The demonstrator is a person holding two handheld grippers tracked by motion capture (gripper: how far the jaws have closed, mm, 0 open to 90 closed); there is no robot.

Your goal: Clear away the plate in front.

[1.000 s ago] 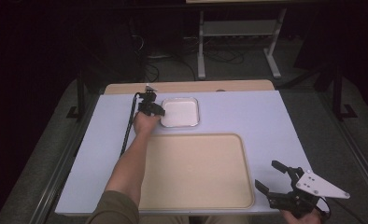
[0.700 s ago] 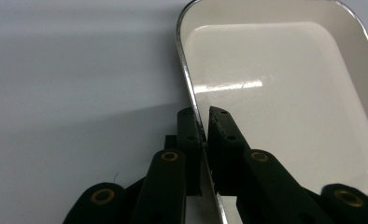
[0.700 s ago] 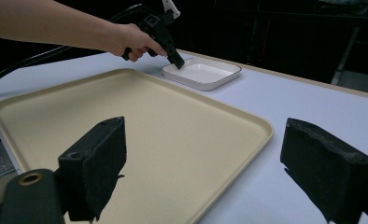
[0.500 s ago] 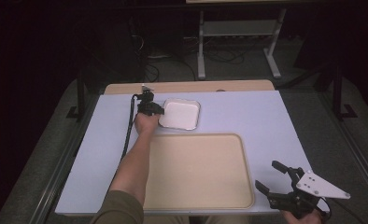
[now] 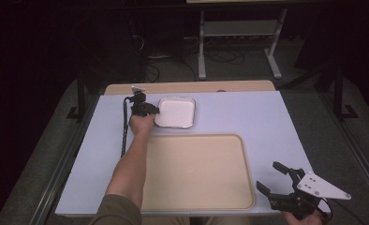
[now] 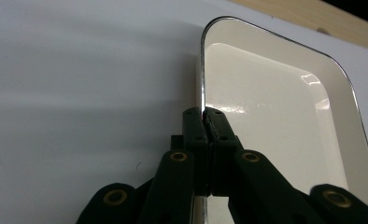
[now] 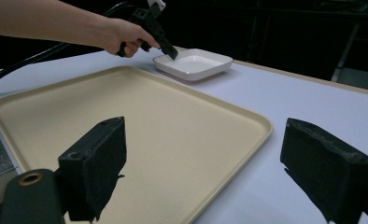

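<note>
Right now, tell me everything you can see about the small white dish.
The white dish is a shallow rectangle with rounded corners, glossy like enamel, with a thin dark rim. It looks empty. It lies flat on the table, just beyond the big beige tray, apart from it. The left gripper is shut on its rim, one jaw inside and one outside.

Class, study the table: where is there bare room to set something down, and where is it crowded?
Free: the beige tray, and the table right of the white dish. Crowded: the dish's left rim, pinched by the left gripper.
</note>
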